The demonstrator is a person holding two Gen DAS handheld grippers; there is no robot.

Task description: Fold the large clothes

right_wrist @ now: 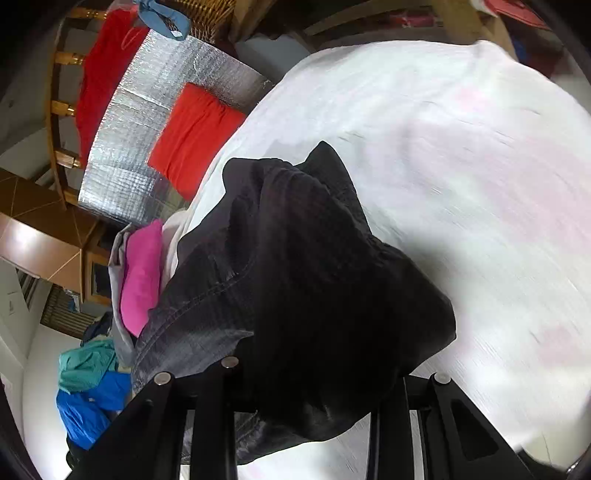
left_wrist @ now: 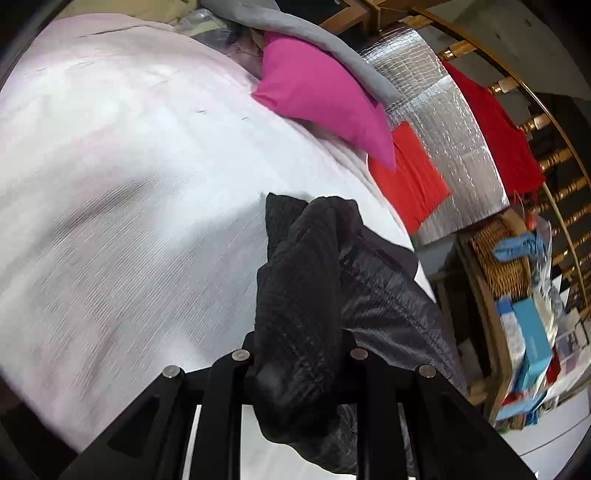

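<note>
A black textured garment [left_wrist: 299,295] hangs bunched between the fingers of my left gripper [left_wrist: 301,354], which is shut on it, above a white bedspread [left_wrist: 129,184]. In the right wrist view the same black garment [right_wrist: 314,277] fills the middle, its grey stitched hem at the lower left. My right gripper [right_wrist: 314,373] is shut on it too; the cloth hides the fingertips. The garment is lifted, with one corner reaching down to the bedspread [right_wrist: 461,147].
A pink folded cloth [left_wrist: 321,96] and a grey cloth [left_wrist: 314,33] lie at the bed's far edge. An orange-red folded cloth [left_wrist: 410,173] lies on a silver foil mat [left_wrist: 454,129]. A wicker basket [left_wrist: 498,258] and blue boxes stand right. Blue and teal clothes [right_wrist: 88,384] lie on the floor.
</note>
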